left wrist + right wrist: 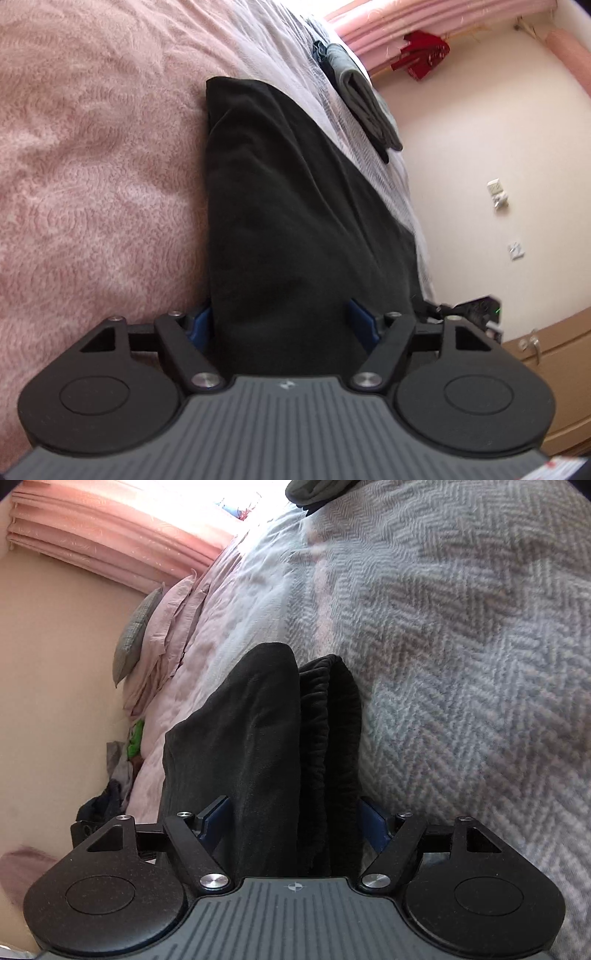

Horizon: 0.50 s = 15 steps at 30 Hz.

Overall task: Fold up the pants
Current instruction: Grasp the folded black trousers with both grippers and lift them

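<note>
The black pants lie folded in a long strip on the bed, half on a pink fleecy blanket and half on a grey herringbone blanket. My left gripper straddles the near end of the strip; its blue pads stand apart on either side of the cloth without squeezing it. My right gripper stands wide around the other end of the pants, where the gathered elastic waistband lies beside a folded layer. Its pads are clear of the cloth.
Folded grey garments lie further along the bed near its edge. Pink curtains and a red item are on the far wall, a wooden cabinet stands at the right. Pillows and a heap of clothes border the bed.
</note>
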Available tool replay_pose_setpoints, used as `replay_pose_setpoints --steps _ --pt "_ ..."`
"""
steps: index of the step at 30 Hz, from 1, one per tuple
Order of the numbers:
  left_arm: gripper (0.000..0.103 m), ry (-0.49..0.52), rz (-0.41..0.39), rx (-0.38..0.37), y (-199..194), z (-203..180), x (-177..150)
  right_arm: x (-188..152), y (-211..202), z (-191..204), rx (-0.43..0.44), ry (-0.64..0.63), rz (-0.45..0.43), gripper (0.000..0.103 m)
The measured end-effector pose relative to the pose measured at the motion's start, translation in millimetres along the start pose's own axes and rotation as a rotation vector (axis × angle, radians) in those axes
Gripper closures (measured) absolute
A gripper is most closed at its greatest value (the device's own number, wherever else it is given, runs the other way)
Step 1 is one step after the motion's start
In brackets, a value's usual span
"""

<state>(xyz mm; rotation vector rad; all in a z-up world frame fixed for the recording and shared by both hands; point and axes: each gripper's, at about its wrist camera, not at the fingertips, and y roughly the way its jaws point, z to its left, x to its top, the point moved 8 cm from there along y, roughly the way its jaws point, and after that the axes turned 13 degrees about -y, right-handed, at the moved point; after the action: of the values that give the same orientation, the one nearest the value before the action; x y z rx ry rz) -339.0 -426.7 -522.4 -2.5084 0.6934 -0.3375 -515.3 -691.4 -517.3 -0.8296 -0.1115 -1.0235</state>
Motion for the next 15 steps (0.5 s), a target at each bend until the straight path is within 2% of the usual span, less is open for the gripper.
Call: replay_pose_setpoints --steps 2,5,8,12,15 --pt "0.035 -0.028 -0.003 -0.024 4.5 -0.5 5.6 0.1 3.3 -3.4 0.035 0.01 -0.005 0.033" --pt "0.035 -0.018 0.006 -0.037 16.7 -7.3 9.2 1.8 13.0 -4.5 0.085 0.013 -0.016 0.033" --pt "0.036 0.016 0.013 -0.015 27.8 -14.7 12.3 6.2 25.5 -1.7 0.132 0.009 -0.023 0.037" --pt "0.06 -0.008 0.023 0.013 16.1 -22.3 17.7 5.6 20.0 -4.0 0.144 0.053 -0.051 0.052" --pt "0.069 0.062 0.034 0.081 5.7 -49.1 21.3 7.8 5.7 7.7 0.08 0.063 -0.047 0.058"
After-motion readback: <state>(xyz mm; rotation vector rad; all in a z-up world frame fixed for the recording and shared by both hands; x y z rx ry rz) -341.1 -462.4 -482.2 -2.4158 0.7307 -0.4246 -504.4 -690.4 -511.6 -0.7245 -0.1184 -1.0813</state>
